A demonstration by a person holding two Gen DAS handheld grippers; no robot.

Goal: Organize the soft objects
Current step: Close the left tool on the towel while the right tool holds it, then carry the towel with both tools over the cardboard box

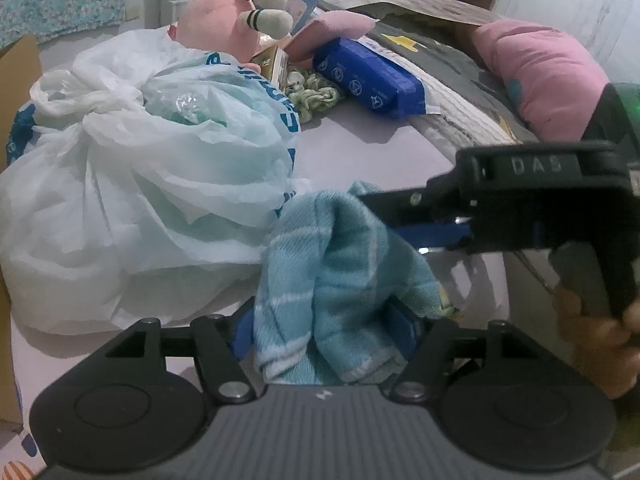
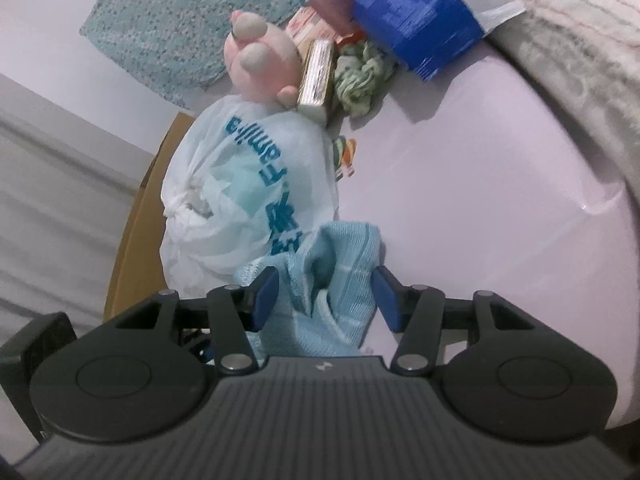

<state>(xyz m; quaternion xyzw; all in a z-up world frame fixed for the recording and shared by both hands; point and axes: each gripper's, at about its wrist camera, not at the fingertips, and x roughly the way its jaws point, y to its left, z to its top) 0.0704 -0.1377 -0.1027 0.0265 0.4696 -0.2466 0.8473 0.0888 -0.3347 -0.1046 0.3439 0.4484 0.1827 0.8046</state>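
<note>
A light blue checked towel [image 1: 340, 264] lies bunched on the pale lilac bed sheet [image 1: 360, 152], right beside a tied white plastic bag [image 1: 132, 184]. In the left wrist view, my left gripper [image 1: 324, 320] straddles the towel's near end; its blue pads stand apart and do not squeeze it. My right gripper [image 1: 400, 220] comes in from the right, held by a hand [image 1: 592, 328], with its tips at the towel's top. In the right wrist view, the towel [image 2: 332, 280] sits loosely between the right gripper [image 2: 326, 298]'s spread pads, open.
Behind the bag lie a pink plush toy [image 1: 216, 12], a green knotted cloth [image 1: 316, 96], a blue wipes pack [image 1: 372, 80] and a pink pillow [image 1: 540, 72] on a grey blanket [image 1: 448, 68]. A cardboard box [image 2: 140, 216] stands at the bed's left edge.
</note>
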